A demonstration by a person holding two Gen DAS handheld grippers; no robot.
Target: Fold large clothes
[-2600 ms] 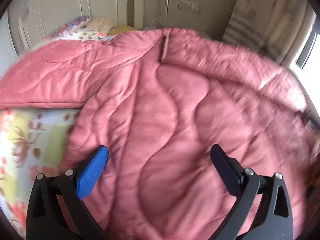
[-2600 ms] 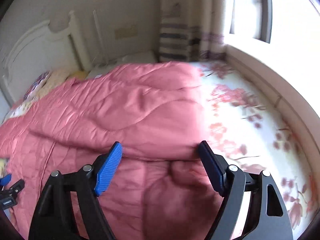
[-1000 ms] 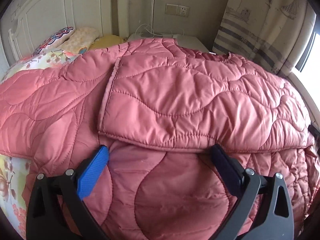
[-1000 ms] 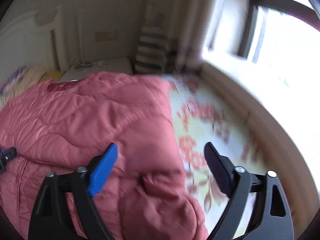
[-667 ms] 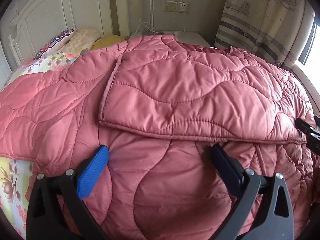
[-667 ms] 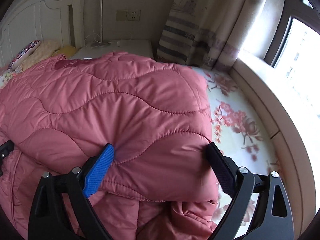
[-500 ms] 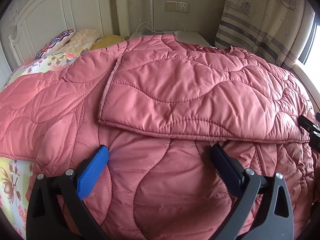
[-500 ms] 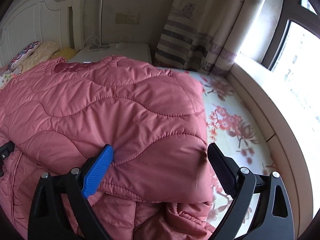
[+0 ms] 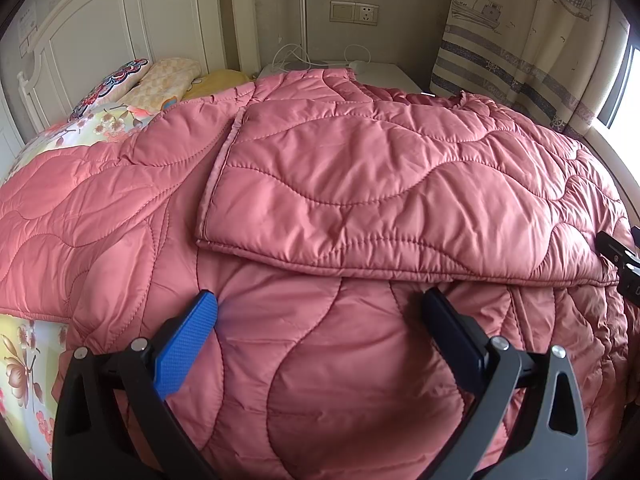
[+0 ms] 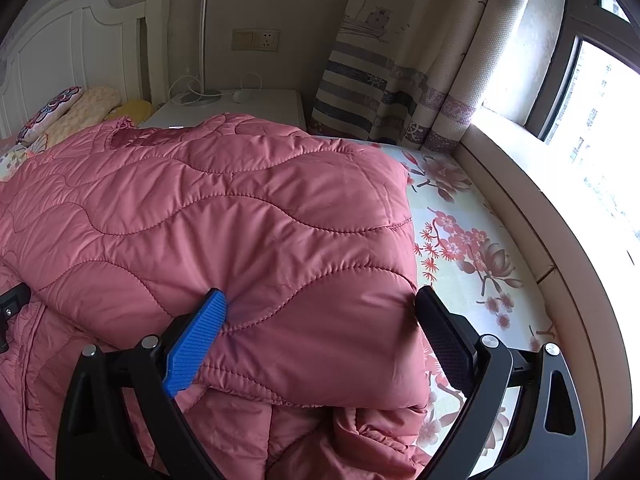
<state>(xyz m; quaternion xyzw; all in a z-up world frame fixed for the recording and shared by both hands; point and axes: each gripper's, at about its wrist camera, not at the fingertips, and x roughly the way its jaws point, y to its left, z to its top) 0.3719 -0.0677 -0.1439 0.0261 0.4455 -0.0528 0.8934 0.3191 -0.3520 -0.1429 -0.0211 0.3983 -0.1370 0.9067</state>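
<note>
Pink quilted coat [image 9: 360, 184] lies beneath both spread tongs [image 9: 320, 312].

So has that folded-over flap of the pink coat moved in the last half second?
No. In the left view the flap lies the same against the headboard and wall socket.

Nothing here can be read. The curtain [image 9: 520, 32] carries printed sailing boats and striped bands with small marks too blurred to make out as letters, and the wall socket plate [image 10: 256, 40] bears no legible label.
</note>
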